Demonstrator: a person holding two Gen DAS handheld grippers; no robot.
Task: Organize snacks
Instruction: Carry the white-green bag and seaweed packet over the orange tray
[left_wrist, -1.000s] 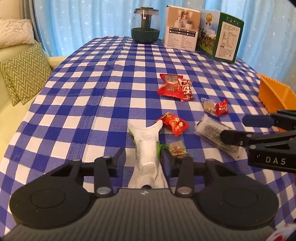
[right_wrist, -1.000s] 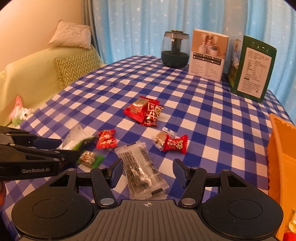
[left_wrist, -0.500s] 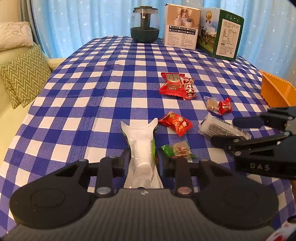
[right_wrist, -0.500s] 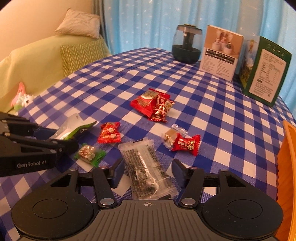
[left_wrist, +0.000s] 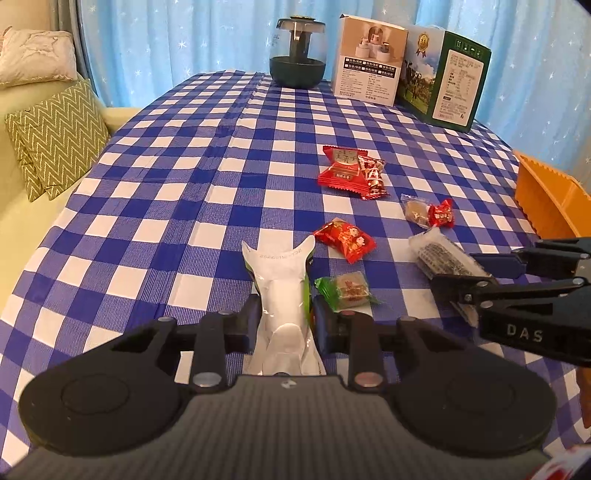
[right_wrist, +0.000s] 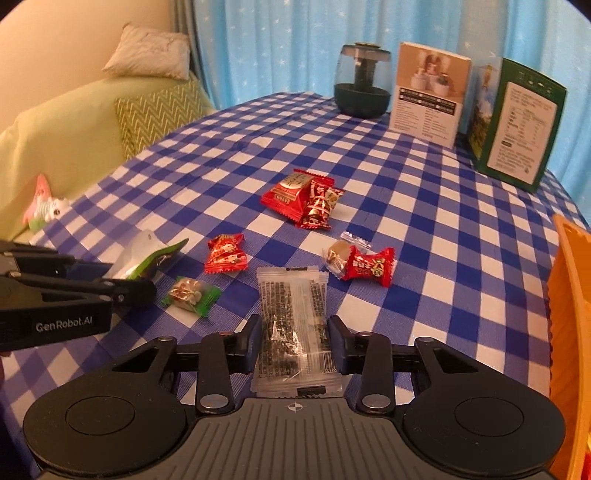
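My left gripper (left_wrist: 284, 317) is shut on a white and green snack pouch (left_wrist: 282, 288), lifted slightly over the checked cloth. My right gripper (right_wrist: 293, 334) has closed in around a clear packet of dark snacks (right_wrist: 293, 317), its jaws at the packet's two sides. Loose on the cloth lie a green-wrapped candy (right_wrist: 190, 291), a small red packet (right_wrist: 225, 254), a red candy with a clear-wrapped one (right_wrist: 364, 262), and two red packets (right_wrist: 301, 195) farther back. Each gripper shows in the other's view: the right gripper (left_wrist: 476, 273) and the left gripper (right_wrist: 122, 280).
An orange bin (right_wrist: 570, 332) stands at the table's right edge. A dark glass jar (right_wrist: 362, 86), a white box (right_wrist: 430, 94) and a green box (right_wrist: 517, 123) stand at the back. A sofa with cushions (right_wrist: 74, 133) is to the left.
My left gripper shut on the white pouch and lifted it a little. My right gripper moved forward over the clear packet and narrowed its jaws around it.
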